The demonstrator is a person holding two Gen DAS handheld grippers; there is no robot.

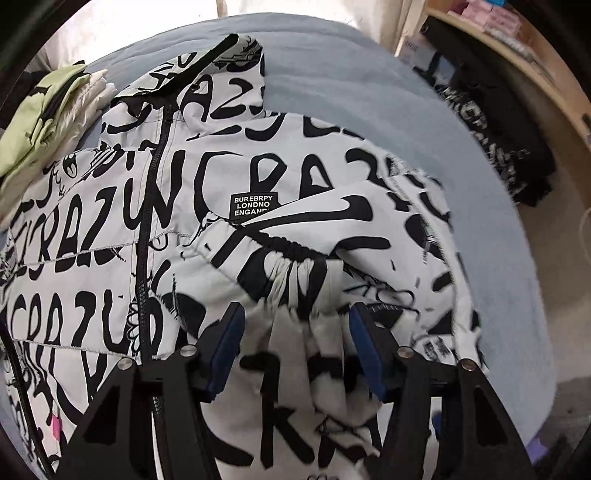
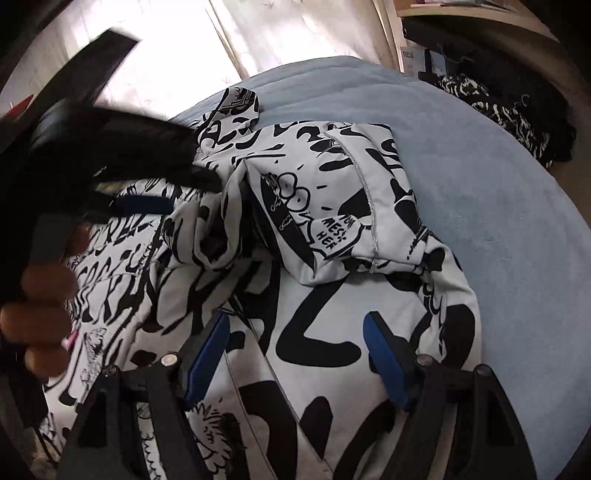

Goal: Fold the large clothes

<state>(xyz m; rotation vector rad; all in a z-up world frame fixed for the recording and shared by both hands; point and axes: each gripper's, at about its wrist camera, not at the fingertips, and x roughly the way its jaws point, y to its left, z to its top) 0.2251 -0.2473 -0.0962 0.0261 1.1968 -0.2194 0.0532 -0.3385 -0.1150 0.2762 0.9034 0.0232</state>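
A white jacket with black graffiti lettering [image 1: 207,173] lies spread on a light blue bed [image 1: 369,92], zipper running up its middle. Its elastic sleeve cuff [image 1: 280,254] lies folded across the chest. My left gripper [image 1: 295,317] is open, jaws wide apart, with bunched sleeve fabric lying between the blue pads. In the right wrist view the jacket [image 2: 332,229] shows with the sleeve folded over. My right gripper [image 2: 295,328] is open and empty just above the jacket body. The other handheld gripper [image 2: 110,155] and the person's fingers show at the left of that view.
A folded pale green garment [image 1: 40,122] on white clothes sits at the bed's far left. A dark patterned garment [image 2: 509,114] lies on a wooden shelf unit [image 1: 535,74] to the right. Bare blue bed [image 2: 498,240] lies right of the jacket. Curtains [image 2: 295,33] hang behind.
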